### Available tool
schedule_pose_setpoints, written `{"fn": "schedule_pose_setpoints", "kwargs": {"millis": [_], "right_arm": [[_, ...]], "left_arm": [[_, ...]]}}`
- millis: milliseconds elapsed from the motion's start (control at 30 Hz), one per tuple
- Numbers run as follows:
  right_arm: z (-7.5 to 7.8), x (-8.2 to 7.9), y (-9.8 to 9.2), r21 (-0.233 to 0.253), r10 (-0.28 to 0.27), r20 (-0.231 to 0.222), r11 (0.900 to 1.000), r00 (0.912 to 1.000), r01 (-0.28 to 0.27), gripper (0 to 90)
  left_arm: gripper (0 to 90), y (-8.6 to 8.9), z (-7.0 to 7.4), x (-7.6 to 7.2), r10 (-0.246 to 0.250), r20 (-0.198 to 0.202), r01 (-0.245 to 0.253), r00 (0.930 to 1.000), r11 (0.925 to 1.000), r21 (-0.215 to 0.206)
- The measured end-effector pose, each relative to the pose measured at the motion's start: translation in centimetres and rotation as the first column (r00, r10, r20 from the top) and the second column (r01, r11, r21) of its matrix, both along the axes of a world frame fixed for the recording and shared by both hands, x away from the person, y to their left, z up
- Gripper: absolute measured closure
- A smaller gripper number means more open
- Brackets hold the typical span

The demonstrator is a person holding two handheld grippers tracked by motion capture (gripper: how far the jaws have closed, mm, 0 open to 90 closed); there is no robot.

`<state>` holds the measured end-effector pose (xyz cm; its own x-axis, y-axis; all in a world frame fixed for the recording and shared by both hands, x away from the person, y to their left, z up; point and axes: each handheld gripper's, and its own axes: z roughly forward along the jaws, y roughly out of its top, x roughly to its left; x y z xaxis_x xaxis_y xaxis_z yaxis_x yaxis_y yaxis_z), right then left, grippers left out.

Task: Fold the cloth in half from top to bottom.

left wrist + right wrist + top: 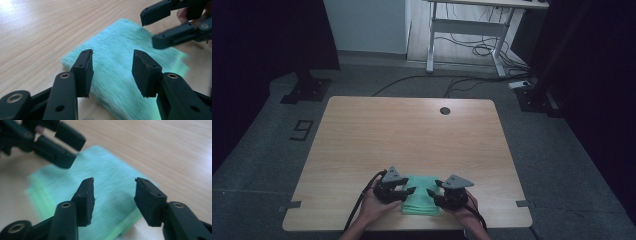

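A folded green towel (421, 201) lies flat on the wooden table (412, 135) near its front edge. My left gripper (410, 191) hovers at the towel's left side and my right gripper (432, 194) at its right side, tips pointing toward each other. In the left gripper view the towel (125, 62) lies under my left gripper (112, 67), open with nothing between the jaws; the right gripper (160, 27) is beyond it. In the right gripper view my right gripper (113, 192) is open above the towel (100, 192), the left gripper (65, 145) opposite.
A round cable hole (444, 110) sits near the table's far edge. Beyond the table are a desk frame (472, 30) with cables on the floor and black stand bases (307, 90) at the sides.
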<state>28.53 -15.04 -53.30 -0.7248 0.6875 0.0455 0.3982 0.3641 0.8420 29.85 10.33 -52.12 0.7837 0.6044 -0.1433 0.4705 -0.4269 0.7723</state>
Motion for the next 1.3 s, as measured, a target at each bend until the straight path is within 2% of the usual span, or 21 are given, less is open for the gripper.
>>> {"fn": "schedule_pose_setpoints", "kwargs": {"millis": [133,200,267,300,367,433,600,800,833,867,1000,1167,1300], "right_arm": [[-0.3,-2.5,0.1,-0.002,0.054,-0.01,0.999,0.9985,-0.054,44.4],[-0.8,-3.4,0.5,-0.03,0.079,-0.022,0.996,0.9967,-0.079,44.0],[-1.6,-3.9,0.9,-0.083,0.084,-0.027,0.993,0.9961,-0.086,44.7],[-1.9,-4.0,1.0,-0.099,0.08,-0.022,0.992,0.9966,-0.082,44.8],[-2.0,-3.8,1.0,-0.085,0.075,-0.027,0.993,0.9968,-0.077,45.4],[-1.9,-3.3,1.1,-0.091,0.071,-0.031,0.993,0.997,-0.073,45.7],[-1.9,-1.2,1.1,-0.092,0.047,-0.032,0.995,0.9984,-0.05,47.4],[-1.8,1.9,1.3,-0.094,0.012,-0.045,0.995,0.9989,-0.016,47.6],[-1.8,3.1,1.3,-0.09,-0.004,-0.047,0.996,0.9989,-0.001,47.7],[-1.8,3.1,1.3,-0.09,-0.004,-0.047,0.996,0.9989,-0.001,47.7],[-1.8,5.5,1.2,-0.087,-0.021,-0.045,0.996,0.9988,0.017,48.2],[-1.8,7.2,1.5,-0.096,-0.038,-0.042,0.995,0.9984,0.034,48.1],[-1.6,7.2,1.6,-0.092,-0.048,-0.022,0.995,0.9986,0.046,46.0]], "left_arm": [[50.9,0.1,-0.3,-2.0,-0.053,-0.015,0.054,0.9985,0.9982,0.025],[50.7,-0.1,-1.0,-2.5,-0.071,-0.029,0.072,0.9971,0.9962,0.049],[50.8,-0.4,-1.8,-2.6,-0.074,-0.036,0.077,0.9966,0.9942,0.075],[51.1,-0.4,-2.1,-2.5,-0.066,-0.033,0.068,0.9973,0.995,0.073],[52.5,-0.5,-2.0,-2.2,-0.061,-0.031,0.063,0.9977,0.9949,0.079],[53.3,-0.8,-2.1,-1.6,-0.061,-0.024,0.063,0.9978,0.9936,0.094],[54.6,-1.0,-2.0,0.9,-0.04,-0.028,0.042,0.9988,0.9944,0.097],[55.0,-1.4,-2.0,3.8,-0.01,-0.015,0.011,0.9998,0.9942,0.107],[55.1,-1.5,-2.0,4.5,-0.003,-0.018,0.005,0.9998,0.9944,0.105],[55.1,-1.6,-2.0,5.1,0.004,-0.02,-0.002,0.9998,0.9944,0.105],[55.1,-1.8,-2.0,6.8,0.03,-0.021,-0.028,0.9993,0.9943,0.103],[55.1,-1.8,-2.1,8.0,0.056,-0.015,-0.054,0.9983,0.9942,0.092],[51.3,-1.7,-1.7,7.8,0.063,-0.003,-0.063,0.998,0.9943,0.086]]}}
